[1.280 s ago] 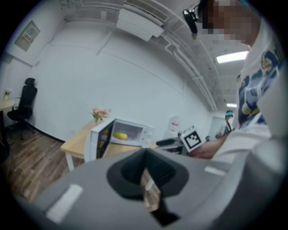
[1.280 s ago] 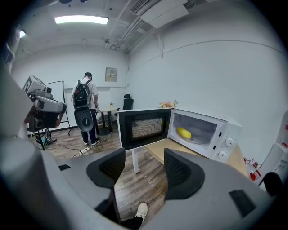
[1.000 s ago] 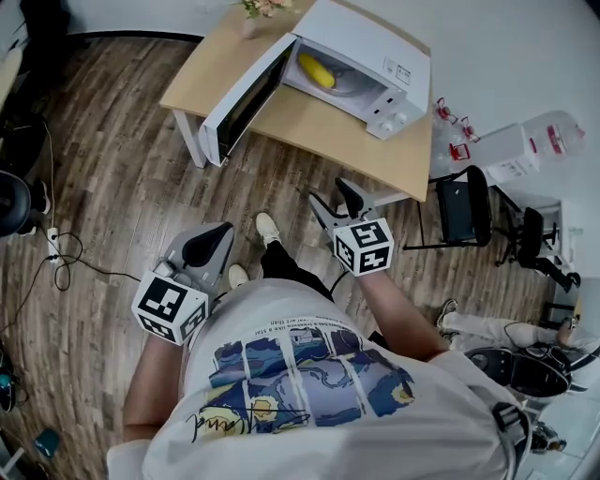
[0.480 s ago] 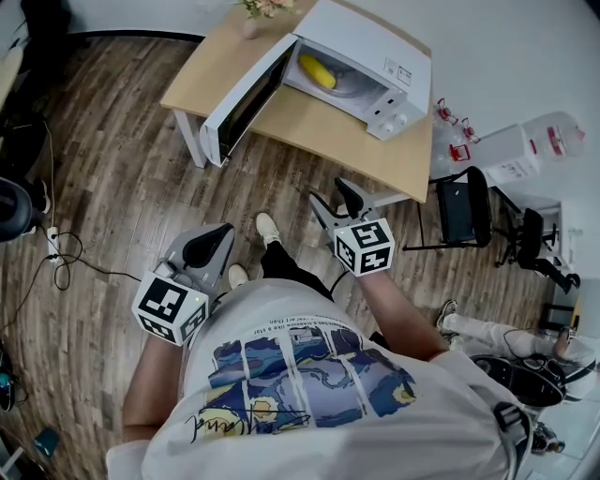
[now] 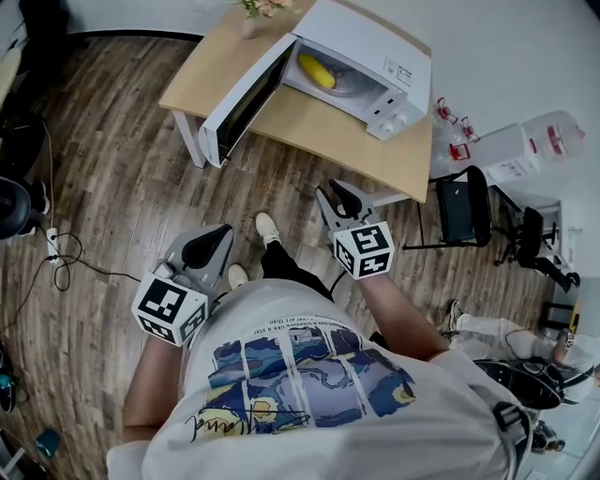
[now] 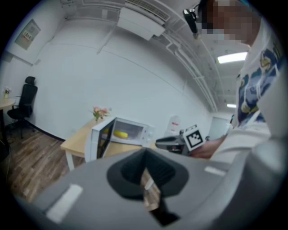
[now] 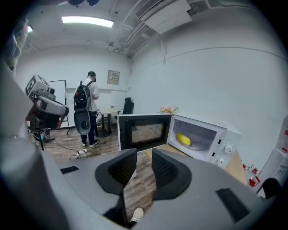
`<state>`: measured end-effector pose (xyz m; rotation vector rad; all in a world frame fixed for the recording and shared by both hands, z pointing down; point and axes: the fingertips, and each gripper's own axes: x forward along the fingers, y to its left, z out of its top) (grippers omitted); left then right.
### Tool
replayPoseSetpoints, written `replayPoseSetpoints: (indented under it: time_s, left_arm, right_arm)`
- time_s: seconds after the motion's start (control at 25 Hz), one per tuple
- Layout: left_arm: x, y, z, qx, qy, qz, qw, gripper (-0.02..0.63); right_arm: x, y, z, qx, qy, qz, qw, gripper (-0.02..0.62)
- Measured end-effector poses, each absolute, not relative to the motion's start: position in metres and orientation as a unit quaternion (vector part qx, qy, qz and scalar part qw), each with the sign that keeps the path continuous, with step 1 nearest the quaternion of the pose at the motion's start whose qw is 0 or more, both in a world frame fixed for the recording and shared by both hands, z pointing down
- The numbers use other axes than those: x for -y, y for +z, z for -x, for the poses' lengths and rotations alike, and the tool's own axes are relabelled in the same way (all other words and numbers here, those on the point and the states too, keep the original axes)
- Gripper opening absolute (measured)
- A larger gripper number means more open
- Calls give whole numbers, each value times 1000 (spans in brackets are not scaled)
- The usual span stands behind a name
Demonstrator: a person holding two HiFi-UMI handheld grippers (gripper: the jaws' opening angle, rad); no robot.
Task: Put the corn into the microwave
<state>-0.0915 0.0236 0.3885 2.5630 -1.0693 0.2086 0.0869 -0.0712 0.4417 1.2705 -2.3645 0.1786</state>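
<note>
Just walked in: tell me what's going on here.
A person stands back from the light wooden table, a tool in each hand. The yellow corn cob lies inside the white microwave, whose door hangs open. The left tool is shut and empty; the jaws of the right tool have just been closing on nothing.

A small vase of pink flowers (image 5: 255,9) stands at the far edge of the pale wooden counter (image 5: 309,127). A black office chair (image 5: 464,211) stands near its right end. Black cables (image 5: 58,258) trail over the brown plank floor (image 5: 112,159).
</note>
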Motion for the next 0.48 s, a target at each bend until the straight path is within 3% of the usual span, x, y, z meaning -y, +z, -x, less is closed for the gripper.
replayPoseSetpoints:
  time_s: [0.48]
  left_arm:
    - [-19,391,91,374,73,-907,182,9]
  right_arm:
    - [72,444,-91,850,56,-466,237,67]
